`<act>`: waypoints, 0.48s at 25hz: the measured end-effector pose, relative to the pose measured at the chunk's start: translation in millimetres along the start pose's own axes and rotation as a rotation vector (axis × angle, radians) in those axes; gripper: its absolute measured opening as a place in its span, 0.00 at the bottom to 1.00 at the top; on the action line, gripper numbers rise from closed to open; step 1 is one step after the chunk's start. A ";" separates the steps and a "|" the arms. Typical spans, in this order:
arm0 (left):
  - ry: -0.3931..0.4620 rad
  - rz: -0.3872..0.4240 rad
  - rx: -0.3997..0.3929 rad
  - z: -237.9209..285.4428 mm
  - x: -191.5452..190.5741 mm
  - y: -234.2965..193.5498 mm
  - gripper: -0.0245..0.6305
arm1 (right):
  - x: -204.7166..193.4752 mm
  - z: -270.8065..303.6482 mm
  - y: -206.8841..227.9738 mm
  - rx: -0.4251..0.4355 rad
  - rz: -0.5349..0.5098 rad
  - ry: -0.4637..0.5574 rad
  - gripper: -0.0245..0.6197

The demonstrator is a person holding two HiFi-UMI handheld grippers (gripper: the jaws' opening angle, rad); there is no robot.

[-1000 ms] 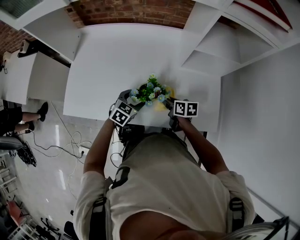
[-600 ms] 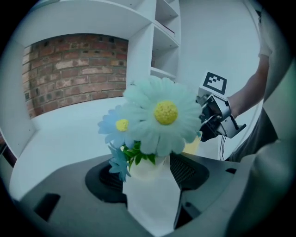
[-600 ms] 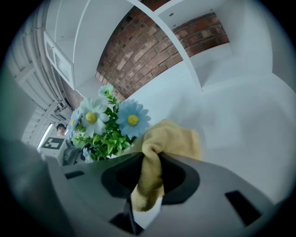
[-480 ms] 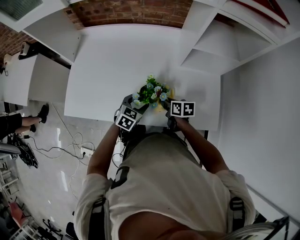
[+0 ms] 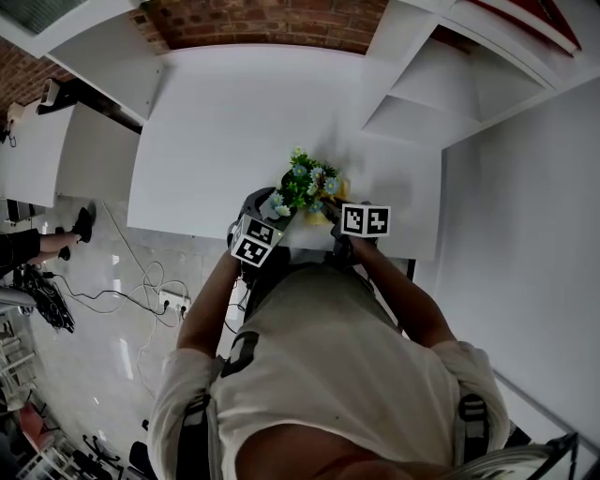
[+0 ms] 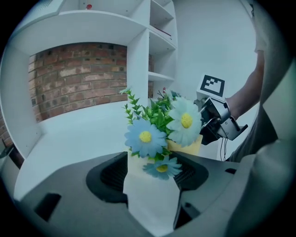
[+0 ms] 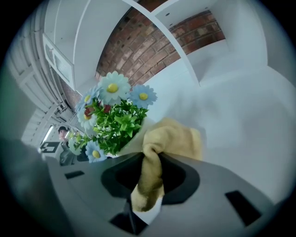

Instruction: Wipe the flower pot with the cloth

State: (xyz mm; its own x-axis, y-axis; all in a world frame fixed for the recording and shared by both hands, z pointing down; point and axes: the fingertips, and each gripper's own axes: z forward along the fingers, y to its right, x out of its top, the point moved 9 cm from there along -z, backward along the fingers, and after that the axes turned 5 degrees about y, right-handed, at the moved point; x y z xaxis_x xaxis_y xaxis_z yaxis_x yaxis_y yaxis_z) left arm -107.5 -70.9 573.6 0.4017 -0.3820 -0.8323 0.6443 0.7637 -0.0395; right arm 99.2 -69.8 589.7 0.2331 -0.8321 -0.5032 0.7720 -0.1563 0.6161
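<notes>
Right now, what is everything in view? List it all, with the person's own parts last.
flower pot: one, white, near the table's front edge, between the left gripper's jaws
flowers: one bunch, blue and pale daisies with green leaves, in the pot
cloth: one, yellow, at the pot's side
table: one, white, under the pot
shelves: white, right of the table
brick wall: red-brown, behind the table
cables: dark, on the floor at left
left gripper: dark grey, jaws have just been closing on the pot
right gripper: dark grey, shut on the cloth
</notes>
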 end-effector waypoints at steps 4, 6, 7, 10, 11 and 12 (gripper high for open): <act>-0.002 0.022 -0.052 -3.2 13.4 -19.1 0.54 | 7.9 -4.2 4.9 0.001 0.008 0.020 0.20; -0.032 0.037 -0.088 2.0 14.5 -24.2 0.55 | 11.6 -4.3 4.6 0.008 0.005 0.025 0.20; -0.050 0.047 -0.102 5.7 12.5 -24.5 0.55 | 12.7 -3.8 3.9 0.011 0.000 0.022 0.20; -0.059 0.049 -0.125 13.9 12.7 -18.8 0.55 | 12.9 -3.1 1.6 0.010 -0.010 0.012 0.20; -0.049 0.033 -0.122 15.1 13.7 -16.6 0.55 | 12.2 -3.1 0.4 0.008 -0.012 0.010 0.20; -0.034 0.011 -0.113 15.3 15.3 -14.8 0.55 | 11.3 -3.1 -1.1 0.006 -0.015 0.010 0.20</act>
State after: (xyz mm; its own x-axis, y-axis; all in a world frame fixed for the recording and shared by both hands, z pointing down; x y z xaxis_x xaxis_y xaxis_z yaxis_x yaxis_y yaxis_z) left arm -100.9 -96.0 569.8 0.4317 -0.3890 -0.8138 0.5632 0.8210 -0.0937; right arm 102.8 -77.4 581.5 0.2276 -0.8245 -0.5180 0.7716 -0.1717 0.6124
